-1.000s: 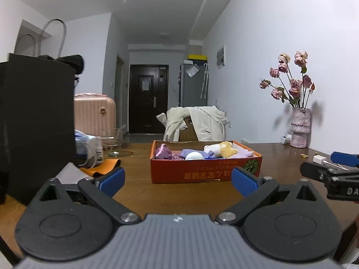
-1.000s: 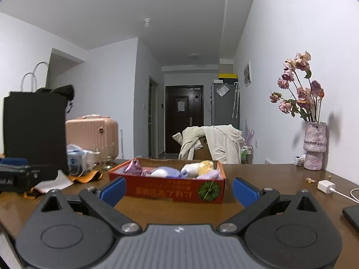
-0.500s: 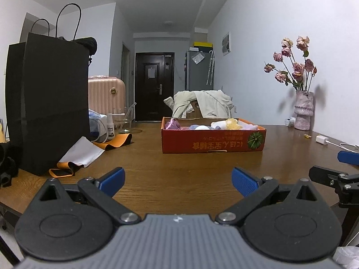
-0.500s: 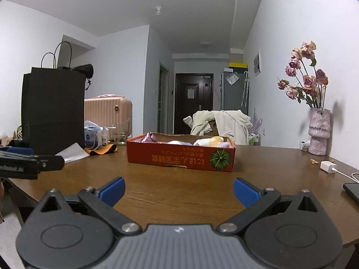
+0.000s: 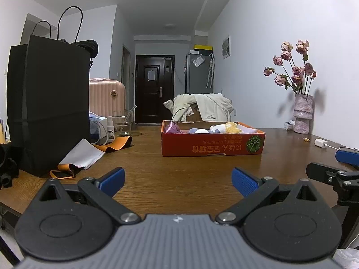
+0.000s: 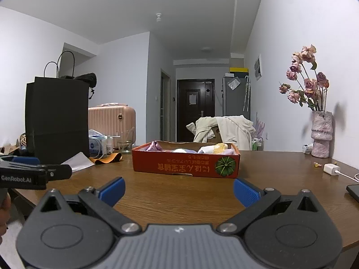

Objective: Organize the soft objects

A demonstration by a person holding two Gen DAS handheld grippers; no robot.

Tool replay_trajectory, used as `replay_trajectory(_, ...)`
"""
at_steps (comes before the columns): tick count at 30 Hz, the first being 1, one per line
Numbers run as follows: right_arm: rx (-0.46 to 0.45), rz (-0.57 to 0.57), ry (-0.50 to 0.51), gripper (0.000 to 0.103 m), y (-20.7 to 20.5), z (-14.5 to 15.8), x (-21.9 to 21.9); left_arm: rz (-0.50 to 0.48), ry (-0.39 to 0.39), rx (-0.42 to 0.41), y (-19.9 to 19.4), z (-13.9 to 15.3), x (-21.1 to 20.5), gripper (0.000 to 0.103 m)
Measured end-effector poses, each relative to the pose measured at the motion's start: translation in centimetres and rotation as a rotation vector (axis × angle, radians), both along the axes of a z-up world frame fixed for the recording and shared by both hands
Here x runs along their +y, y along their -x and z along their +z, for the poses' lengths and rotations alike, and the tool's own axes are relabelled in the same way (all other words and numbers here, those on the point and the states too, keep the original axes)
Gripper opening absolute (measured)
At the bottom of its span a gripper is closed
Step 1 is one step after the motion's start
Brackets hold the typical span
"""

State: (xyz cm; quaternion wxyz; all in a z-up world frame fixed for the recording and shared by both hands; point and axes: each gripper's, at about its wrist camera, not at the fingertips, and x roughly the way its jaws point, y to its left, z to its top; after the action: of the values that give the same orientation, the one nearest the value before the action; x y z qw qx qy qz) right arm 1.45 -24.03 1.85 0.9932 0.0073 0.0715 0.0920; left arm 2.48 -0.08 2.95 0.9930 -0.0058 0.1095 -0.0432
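An orange cardboard box [image 5: 212,148] [image 6: 185,167] stands in the middle of the brown table, holding several soft items in purple, white and yellow [image 5: 224,128] [image 6: 211,149]. My left gripper [image 5: 178,180] hovers open near the table's front edge, well short of the box, with nothing between its blue fingers. My right gripper [image 6: 179,189] is likewise open and empty, level with the left. Each gripper shows at the edge of the other's view: the right gripper [image 5: 336,168] at the far right, the left gripper [image 6: 33,172] at the far left.
A tall black paper bag [image 5: 48,121] [image 6: 56,121] stands at the left with white paper [image 5: 82,154] and an orange strap [image 5: 114,144] beside it. A glass [image 5: 123,126], bottle and packets sit behind. A vase of dried roses [image 5: 303,114] [image 6: 320,139], a white charger [image 6: 331,169] and a phone [image 6: 354,190] are at the right.
Both grippers have pulled back from the box toward the table's front edge; the box looks smaller and farther. Both stay open and empty.
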Motion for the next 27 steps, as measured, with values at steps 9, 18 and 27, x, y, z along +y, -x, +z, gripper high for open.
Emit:
replay_trajectory(9,0.008,0.0,-0.005,0.103,-0.16,-0.13,0.05,0.0,0.0,-0.001,-0.06,0.05,-0.02,0.103)
replay_trajectory(18,0.008,-0.004,-0.009,0.103,-0.25,-0.12,0.02,-0.001,0.001,-0.003,-0.04,0.11,-0.08,0.103)
replay_trajectory(27,0.008,-0.005,-0.019,0.103,-0.16,-0.07,0.01,-0.001,0.001,-0.004,-0.04,0.17,-0.17,0.103)
